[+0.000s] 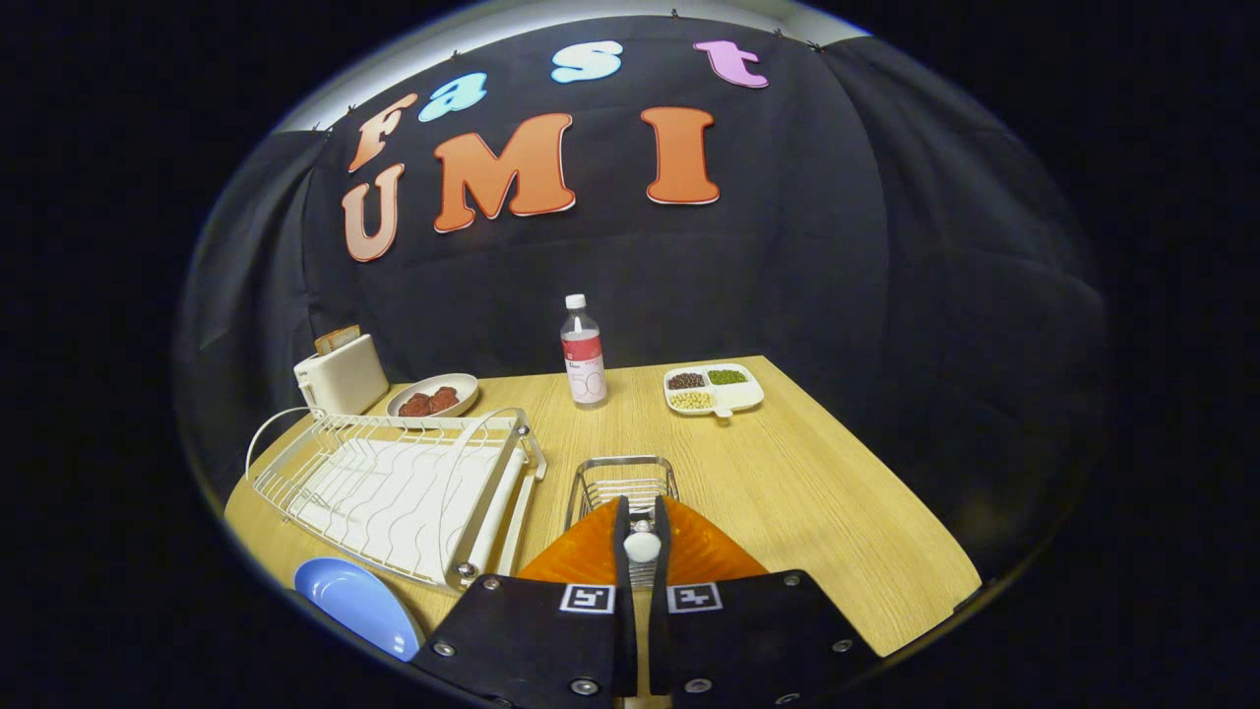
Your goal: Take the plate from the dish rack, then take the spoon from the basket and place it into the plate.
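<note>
My gripper (642,517) is shut on a white spoon (642,546), whose rounded end shows squeezed between the two fingers. The wire basket (622,480) stands just ahead of the fingertips, partly hidden by them. A blue plate (359,603) lies flat on the wooden table to the left of the fingers, beside the near end of the white dish rack (394,483). The rack holds no dishes.
A white toaster (340,379) and a plate of red food (433,397) stand behind the rack. A water bottle (584,353) and a divided tray of beans (714,387) sit at the table's far side. Bare tabletop (837,512) stretches to the right.
</note>
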Motion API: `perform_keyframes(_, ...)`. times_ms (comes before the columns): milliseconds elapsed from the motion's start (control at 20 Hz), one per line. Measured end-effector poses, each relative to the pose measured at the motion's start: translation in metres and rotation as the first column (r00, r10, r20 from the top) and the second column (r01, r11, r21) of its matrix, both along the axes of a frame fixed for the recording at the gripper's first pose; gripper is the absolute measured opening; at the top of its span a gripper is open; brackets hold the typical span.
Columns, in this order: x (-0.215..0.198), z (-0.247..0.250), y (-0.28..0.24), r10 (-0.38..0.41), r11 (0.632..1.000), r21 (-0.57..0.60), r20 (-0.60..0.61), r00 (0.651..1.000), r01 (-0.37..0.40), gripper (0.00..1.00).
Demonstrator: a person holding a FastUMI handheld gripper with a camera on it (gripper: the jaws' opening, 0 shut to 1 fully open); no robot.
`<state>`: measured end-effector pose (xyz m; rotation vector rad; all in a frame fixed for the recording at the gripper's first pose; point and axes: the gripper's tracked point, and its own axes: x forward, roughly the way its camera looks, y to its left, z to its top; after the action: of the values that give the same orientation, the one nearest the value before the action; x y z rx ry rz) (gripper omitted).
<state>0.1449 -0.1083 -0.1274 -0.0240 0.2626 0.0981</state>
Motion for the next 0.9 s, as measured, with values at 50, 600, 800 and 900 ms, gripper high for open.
perform_keyframes(50, -0.003, 0.007, 0.002, -0.005, 1.0, -0.004, 0.004, 1.0, 0.005, 0.05)
perform_keyframes(600, -0.094, 0.1, 0.081, 0.059, 0.998, 0.016, 0.118, 0.991, -0.062, 0.05)
perform_keyframes(800, -0.13, 0.097, 0.128, 0.123, 0.992, 0.017, 0.12, 0.985, -0.126, 0.05)
perform_keyframes(900, -0.146, 0.086, 0.151, 0.161, 0.987, 0.009, 0.103, 0.982, -0.163, 0.05)
